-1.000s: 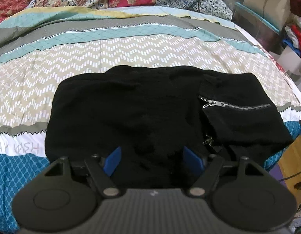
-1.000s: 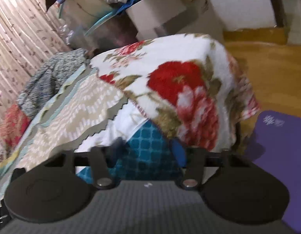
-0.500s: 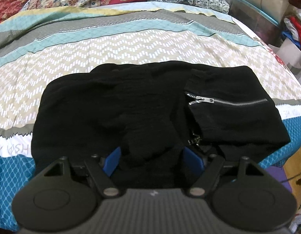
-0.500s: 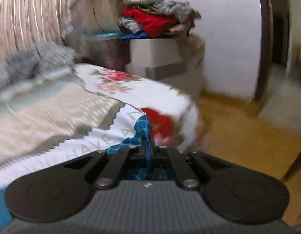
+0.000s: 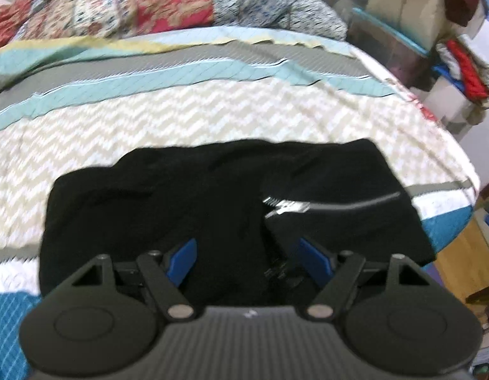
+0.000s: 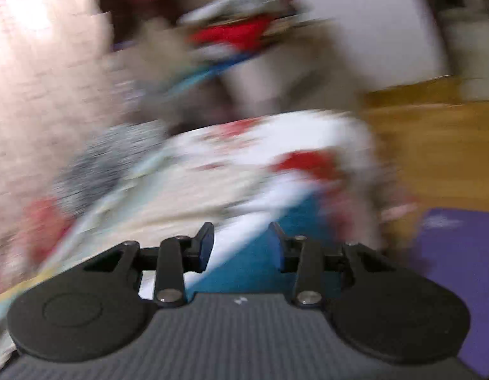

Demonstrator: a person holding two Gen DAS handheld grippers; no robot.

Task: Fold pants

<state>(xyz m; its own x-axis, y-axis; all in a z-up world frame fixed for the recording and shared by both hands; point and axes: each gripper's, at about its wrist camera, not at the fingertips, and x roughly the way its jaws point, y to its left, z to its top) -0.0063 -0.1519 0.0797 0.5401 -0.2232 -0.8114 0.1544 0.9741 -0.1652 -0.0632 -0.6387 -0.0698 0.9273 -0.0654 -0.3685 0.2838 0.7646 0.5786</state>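
Item: black pants (image 5: 231,209), lying as a folded bundle on the patterned bedspread (image 5: 187,117) near the bed's front edge, zip pocket (image 5: 333,205) facing up on the right half

Your left tool (image 5: 244,261): blue pads set wide apart, hanging over the near hem with black cloth showing between them but nothing pinched

Your right tool (image 6: 239,247): jaws opening, nothing between them but a view of the bedspread's teal corner (image 6: 260,253); it points off the bed towards the floor (image 6: 434,145) and the purple mat (image 6: 460,253), pants out of its sight

Risks, as I judge them:
- the near hem lies loose and rumpled under your left tool; a careless drag there could pull the top layer and undo the fold
- the bundle sits close to the bed's edge, so a push towards you might tip it off
- your right view is heavily smeared, so any reach made from it would be poorly aimed

Changes since the earlier frames: the pants sit lower and smaller in your left view, showing more bedspread beyond; your right tool had clamped fully shut half a second ago and now stands part open, its view swung back over the floral corner (image 6: 307,161)
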